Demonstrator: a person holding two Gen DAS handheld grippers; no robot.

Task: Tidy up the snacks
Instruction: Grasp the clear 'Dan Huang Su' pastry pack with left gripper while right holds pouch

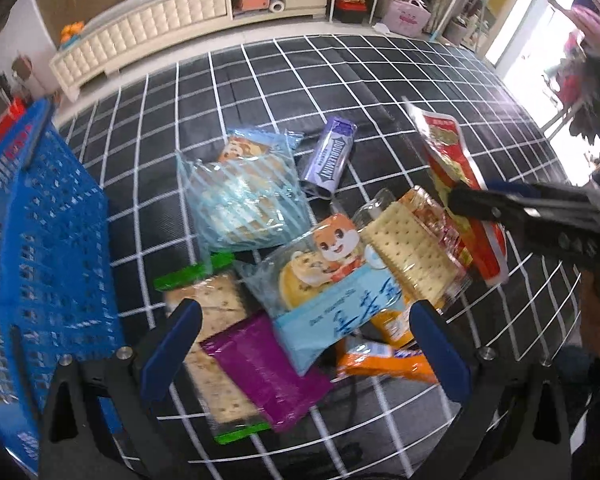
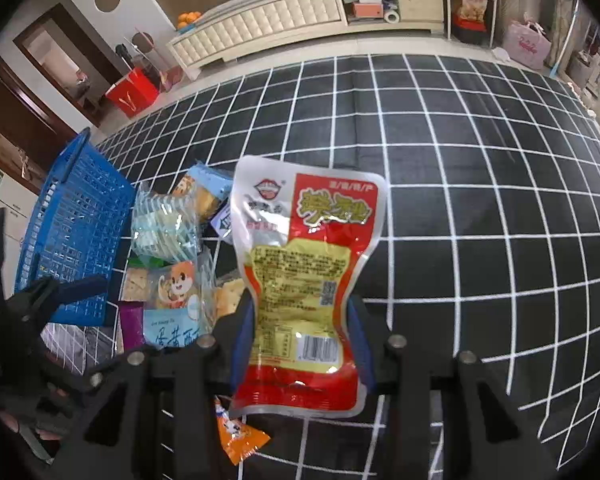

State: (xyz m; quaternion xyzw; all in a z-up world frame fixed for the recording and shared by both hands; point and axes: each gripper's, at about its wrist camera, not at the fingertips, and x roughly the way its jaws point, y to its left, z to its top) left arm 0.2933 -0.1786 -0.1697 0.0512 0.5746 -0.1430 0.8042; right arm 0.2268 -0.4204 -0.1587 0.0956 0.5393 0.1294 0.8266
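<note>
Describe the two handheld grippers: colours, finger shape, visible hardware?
Both match. The left gripper has a black angular frame with triangular cut-outs, round silver bolt heads, and flat fingers faced with blue pads. The right gripper shows the same black body, silver bolts and blue-padded fingers. No cables, markings or sleeves are visible.

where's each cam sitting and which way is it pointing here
Left wrist: sits on the left gripper, looking steeply down at the snack pile beside the blue basket; its own open jaws show, and the right gripper enters from the right.
Right wrist: sits on the right gripper, looking down over the checked cloth; its jaws pinch the red-and-yellow packet, and the left gripper shows at lower left.
Shared: basket, pile, cloth, packet, cabinet.
</note>
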